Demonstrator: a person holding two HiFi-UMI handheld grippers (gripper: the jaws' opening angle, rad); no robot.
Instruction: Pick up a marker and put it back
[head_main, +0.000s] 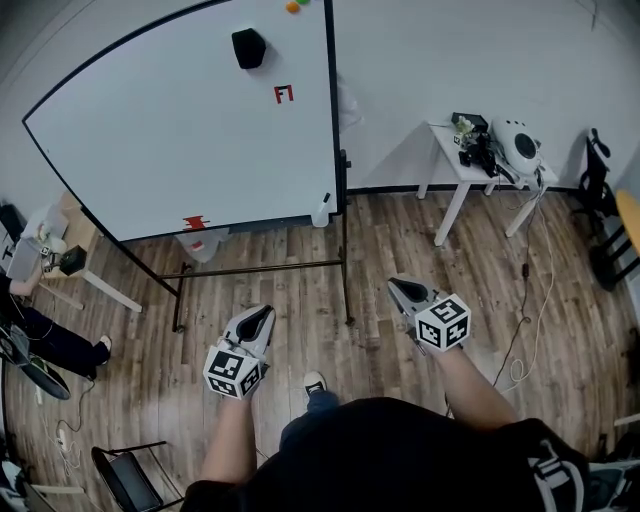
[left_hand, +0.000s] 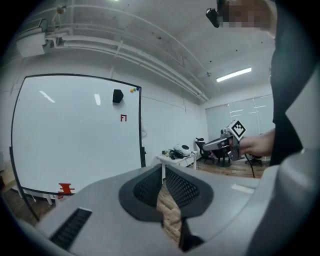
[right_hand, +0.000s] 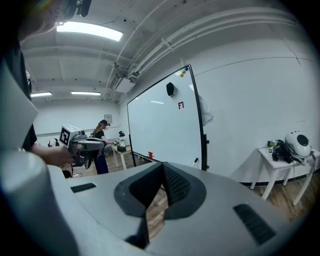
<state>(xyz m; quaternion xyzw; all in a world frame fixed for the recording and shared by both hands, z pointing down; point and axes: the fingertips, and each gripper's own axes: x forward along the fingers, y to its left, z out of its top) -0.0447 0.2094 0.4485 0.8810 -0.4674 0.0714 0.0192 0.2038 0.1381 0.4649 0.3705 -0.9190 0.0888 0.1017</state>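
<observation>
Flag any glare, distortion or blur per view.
Head view: sharp, evenly lit, whiteboard edges bowed by the wide lens. Left gripper view: fisheye with black corners, faint lamp reflections on the whiteboard. Right gripper view: same fisheye, ceiling light blown out.

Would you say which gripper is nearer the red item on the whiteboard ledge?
Left. The left gripper hangs slightly right of the red item; the right gripper, much farther right.
</observation>
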